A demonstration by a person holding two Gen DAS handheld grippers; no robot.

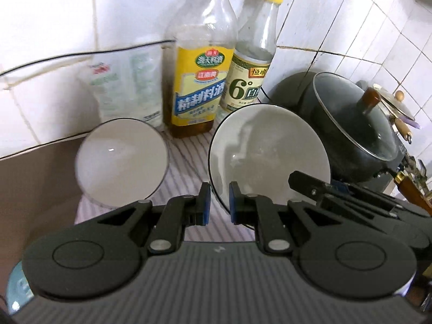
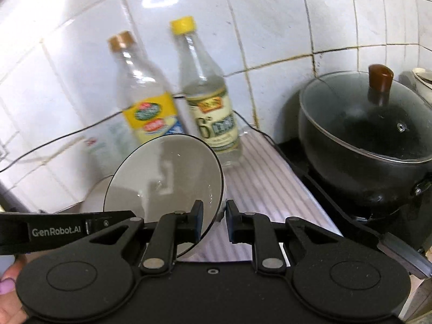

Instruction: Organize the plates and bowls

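A white bowl with a dark rim (image 1: pixel 267 151) is held tilted above the striped mat; it also shows in the right wrist view (image 2: pixel 164 178). My left gripper (image 1: pixel 219 202) is shut on its near rim. My right gripper (image 2: pixel 213 217) is shut on the same bowl's opposite rim. A second white bowl (image 1: pixel 121 162) stands on the mat to the left, below the held one; only its edge shows in the right wrist view (image 2: pixel 94 194).
Two bottles stand by the tiled wall: a yellow-labelled cooking wine (image 1: pixel 199 81) and a yellow-capped vinegar (image 1: pixel 251 62). A white bag (image 1: pixel 127 86) leans at the left. A dark pot with a glass lid (image 2: pixel 367 135) sits on the stove at the right. A black cable (image 1: pixel 54 59) runs along the wall.
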